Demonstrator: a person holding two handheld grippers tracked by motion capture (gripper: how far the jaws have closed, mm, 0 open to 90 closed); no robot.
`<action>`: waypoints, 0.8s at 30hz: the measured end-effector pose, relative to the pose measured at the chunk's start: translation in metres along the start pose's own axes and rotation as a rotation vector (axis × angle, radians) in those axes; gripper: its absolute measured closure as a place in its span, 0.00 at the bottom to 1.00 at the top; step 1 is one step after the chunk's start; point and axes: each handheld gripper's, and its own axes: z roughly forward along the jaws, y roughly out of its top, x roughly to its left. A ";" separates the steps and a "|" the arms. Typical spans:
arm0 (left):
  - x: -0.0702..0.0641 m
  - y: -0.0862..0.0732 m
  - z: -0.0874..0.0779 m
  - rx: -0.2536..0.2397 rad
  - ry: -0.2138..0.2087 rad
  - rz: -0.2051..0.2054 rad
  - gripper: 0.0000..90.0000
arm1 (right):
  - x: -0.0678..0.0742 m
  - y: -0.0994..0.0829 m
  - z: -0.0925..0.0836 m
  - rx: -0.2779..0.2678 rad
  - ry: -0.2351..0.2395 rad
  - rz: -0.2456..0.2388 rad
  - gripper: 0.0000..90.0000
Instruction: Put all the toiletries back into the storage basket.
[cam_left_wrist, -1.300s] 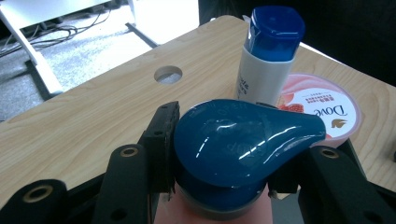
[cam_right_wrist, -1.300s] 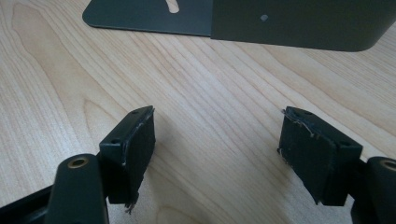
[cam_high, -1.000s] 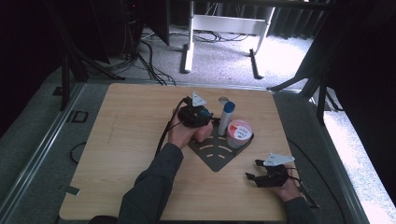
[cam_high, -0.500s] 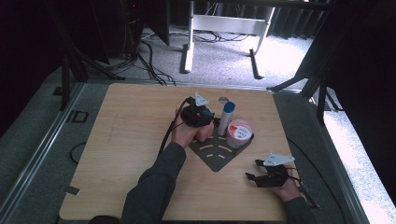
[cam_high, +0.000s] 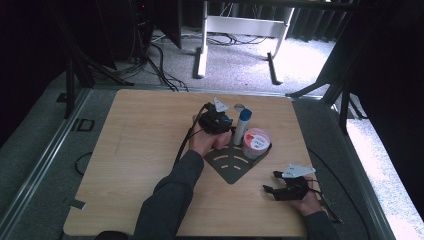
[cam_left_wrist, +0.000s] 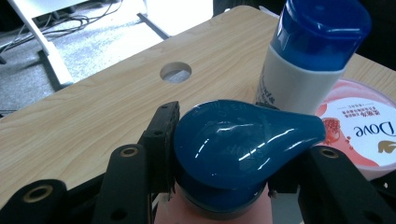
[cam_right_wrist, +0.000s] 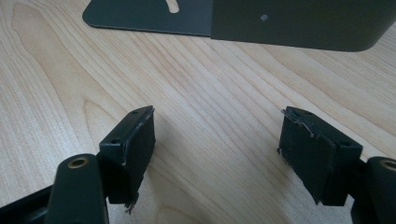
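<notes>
My left gripper (cam_high: 216, 120) (cam_left_wrist: 224, 140) is shut on a pink bottle (cam_high: 221, 142) with a dark blue teardrop cap (cam_left_wrist: 243, 144); its jaws press the neck from both sides just under the cap. The bottle stands at the left edge of a black metal rack (cam_high: 234, 165). Right beside it in the rack are a white bottle with a blue cap (cam_high: 243, 125) (cam_left_wrist: 303, 60) and a pink-lidded Dove jar (cam_high: 256, 141) (cam_left_wrist: 362, 130). My right gripper (cam_high: 274, 190) (cam_right_wrist: 217, 149) rests open on the bare wood near the table's front right, with nothing between its pads.
The wooden table (cam_high: 145, 150) has a round cable hole (cam_high: 239, 106) (cam_left_wrist: 175, 72) behind the bottles. The rack's dark wall (cam_right_wrist: 299, 21) stands ahead of the right gripper. Floor cables and a white desk frame (cam_high: 240, 30) lie beyond the far edge.
</notes>
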 end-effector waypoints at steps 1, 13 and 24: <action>0.000 0.001 0.001 0.001 0.001 -0.002 0.59 | 0.000 0.000 0.000 0.000 0.000 0.000 0.29; -0.001 0.001 0.013 0.000 0.019 -0.029 0.59 | 0.000 0.000 0.000 0.000 0.000 0.000 0.29; -0.006 0.003 0.016 -0.008 0.051 -0.037 0.59 | 0.000 0.000 0.000 0.000 0.000 0.000 0.29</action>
